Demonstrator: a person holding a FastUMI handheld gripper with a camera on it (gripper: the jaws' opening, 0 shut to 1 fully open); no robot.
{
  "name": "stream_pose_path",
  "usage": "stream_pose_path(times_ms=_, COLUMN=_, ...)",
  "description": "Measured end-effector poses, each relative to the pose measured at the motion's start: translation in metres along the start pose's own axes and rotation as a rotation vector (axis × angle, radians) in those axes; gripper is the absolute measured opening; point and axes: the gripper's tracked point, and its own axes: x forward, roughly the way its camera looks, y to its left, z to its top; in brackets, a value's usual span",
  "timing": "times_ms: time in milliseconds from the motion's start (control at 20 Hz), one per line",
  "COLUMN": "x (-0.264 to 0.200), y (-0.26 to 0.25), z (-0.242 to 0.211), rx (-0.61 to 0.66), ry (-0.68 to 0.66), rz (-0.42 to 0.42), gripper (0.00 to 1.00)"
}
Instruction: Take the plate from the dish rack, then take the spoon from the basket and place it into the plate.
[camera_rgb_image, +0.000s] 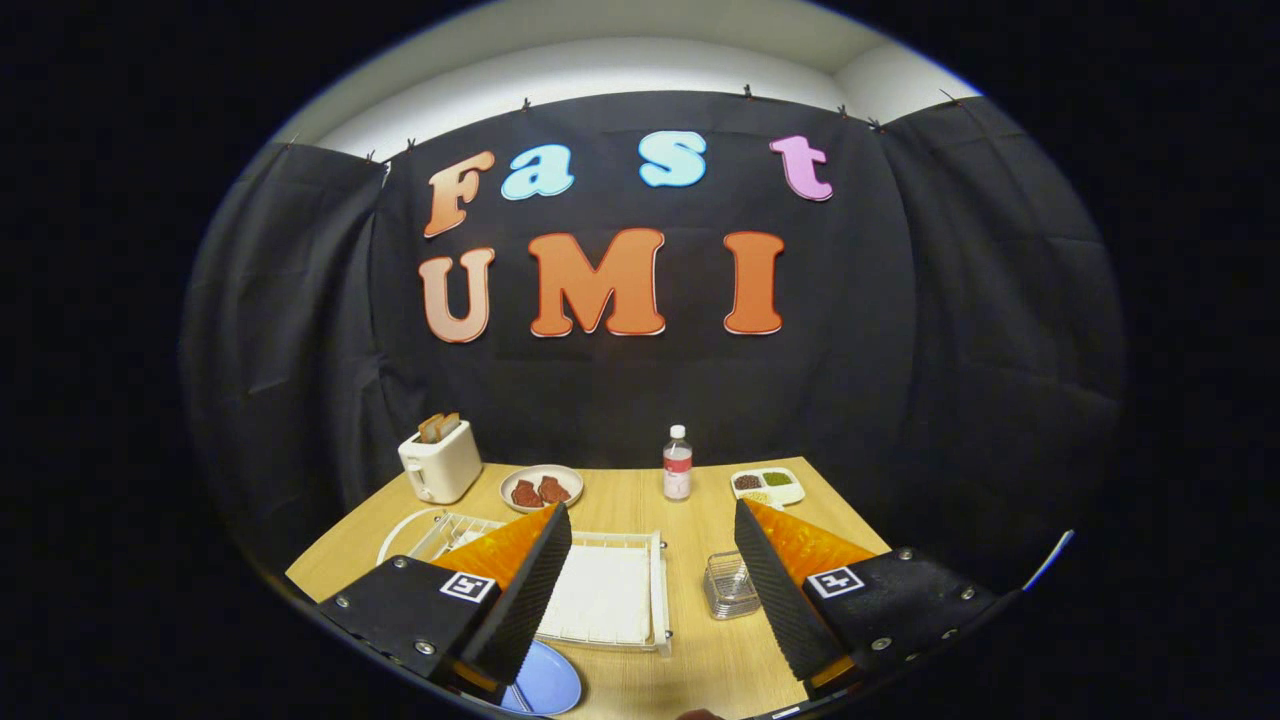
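My gripper (650, 508) is held open above the near part of the wooden table (700, 650), with nothing between its fingers. A blue plate (548, 680) lies flat on the table under the base of the left finger (520, 590), which hides part of it. A thin pale streak crosses the plate by that finger; I cannot tell whether it is the spoon. The white dish rack (610, 590) sits between and beyond the fingers, its left part behind the left finger. A small wire basket (730, 585) stands just inside the right finger (775, 590); its contents are unclear.
At the back of the table stand a white toaster (440, 462) with bread, a plate of reddish food (541, 488), a small bottle (677, 463) and a divided dish of grains (768, 486). A white curved rim (400, 530) shows left of the rack.
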Motion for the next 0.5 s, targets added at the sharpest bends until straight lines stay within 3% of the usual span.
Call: stream_pose_path(times_ms=500, x=-0.004, y=-0.039, z=0.021, rx=0.067, ry=-0.051, rz=-0.088, gripper=0.97)
